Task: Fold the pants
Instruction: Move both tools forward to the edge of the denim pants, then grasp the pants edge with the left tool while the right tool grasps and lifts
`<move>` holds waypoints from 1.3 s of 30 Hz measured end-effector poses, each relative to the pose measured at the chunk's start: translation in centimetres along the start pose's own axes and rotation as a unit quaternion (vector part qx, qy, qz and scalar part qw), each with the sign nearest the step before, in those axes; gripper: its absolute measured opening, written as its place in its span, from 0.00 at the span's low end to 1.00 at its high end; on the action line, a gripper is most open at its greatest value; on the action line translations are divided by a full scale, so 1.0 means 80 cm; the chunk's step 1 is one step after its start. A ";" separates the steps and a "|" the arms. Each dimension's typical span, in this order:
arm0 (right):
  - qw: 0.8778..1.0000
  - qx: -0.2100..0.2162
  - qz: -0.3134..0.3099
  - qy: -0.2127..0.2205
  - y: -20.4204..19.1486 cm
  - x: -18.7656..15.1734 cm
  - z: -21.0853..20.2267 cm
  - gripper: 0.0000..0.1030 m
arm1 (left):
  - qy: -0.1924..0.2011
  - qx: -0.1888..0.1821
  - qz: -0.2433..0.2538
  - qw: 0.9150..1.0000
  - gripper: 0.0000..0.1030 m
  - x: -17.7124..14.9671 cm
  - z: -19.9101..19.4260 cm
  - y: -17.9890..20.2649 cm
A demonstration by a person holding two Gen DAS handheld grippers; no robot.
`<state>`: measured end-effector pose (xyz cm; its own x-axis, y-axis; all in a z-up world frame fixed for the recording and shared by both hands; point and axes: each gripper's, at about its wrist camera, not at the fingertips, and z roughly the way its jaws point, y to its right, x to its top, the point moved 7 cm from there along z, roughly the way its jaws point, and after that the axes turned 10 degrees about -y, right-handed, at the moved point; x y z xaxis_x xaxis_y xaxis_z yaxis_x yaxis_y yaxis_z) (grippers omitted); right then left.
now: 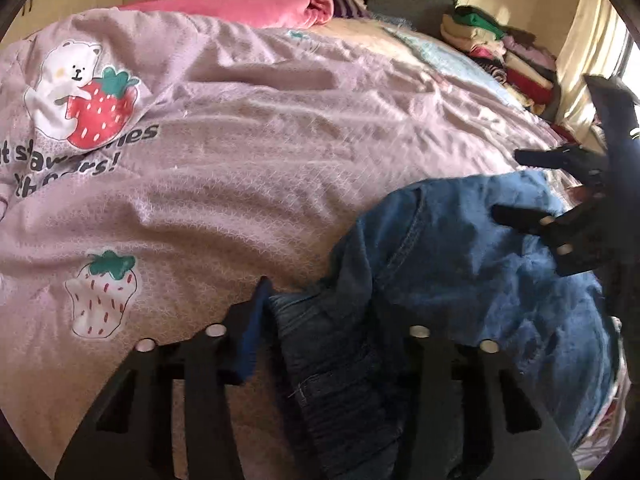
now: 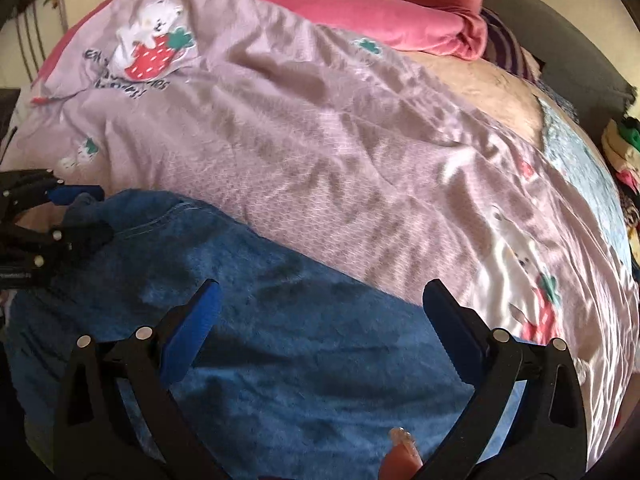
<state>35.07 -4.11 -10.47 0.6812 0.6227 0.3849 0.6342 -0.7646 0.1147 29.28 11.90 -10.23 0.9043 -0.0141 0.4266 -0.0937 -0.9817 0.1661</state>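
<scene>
The blue denim pants (image 1: 460, 264) lie bunched at the near right of the pink strawberry-print duvet (image 1: 248, 152). My left gripper (image 1: 320, 316) is shut on the pants' dark ribbed waistband (image 1: 332, 376), which fills the gap between the fingers. In the right wrist view the pants (image 2: 280, 340) spread out, fuzzy lining up, under my right gripper (image 2: 320, 304), which is open and empty just above the cloth. The right gripper also shows in the left wrist view (image 1: 520, 184), open over the pants. The left gripper shows at the left edge of the right wrist view (image 2: 86, 212), pinching the fabric.
A pink blanket (image 1: 256, 4) is heaped at the head of the bed. Stacks of folded clothes (image 1: 508, 60) sit along the far right side by a curtain. A light blue sheet (image 2: 580, 168) lies at the right of the duvet.
</scene>
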 end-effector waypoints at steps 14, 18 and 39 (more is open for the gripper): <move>0.994 0.036 -0.105 -0.006 -0.041 0.014 0.021 0.51 | 0.065 -0.038 0.023 0.997 0.34 -0.002 -0.056 0.020; 0.994 0.087 -0.067 0.001 -0.048 0.006 0.013 0.23 | 0.062 -0.036 0.022 0.997 0.34 -0.007 -0.053 0.015; 0.990 0.087 0.033 0.104 -0.075 -0.123 -0.162 0.06 | 0.130 -0.043 0.072 0.988 0.34 -0.077 -0.139 0.069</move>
<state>19.79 -7.81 -3.10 0.6449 0.5105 0.5688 0.6564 -0.7512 -0.0699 18.58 8.67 -2.07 0.7423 -0.0924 0.6637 -0.2593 -0.9529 0.1574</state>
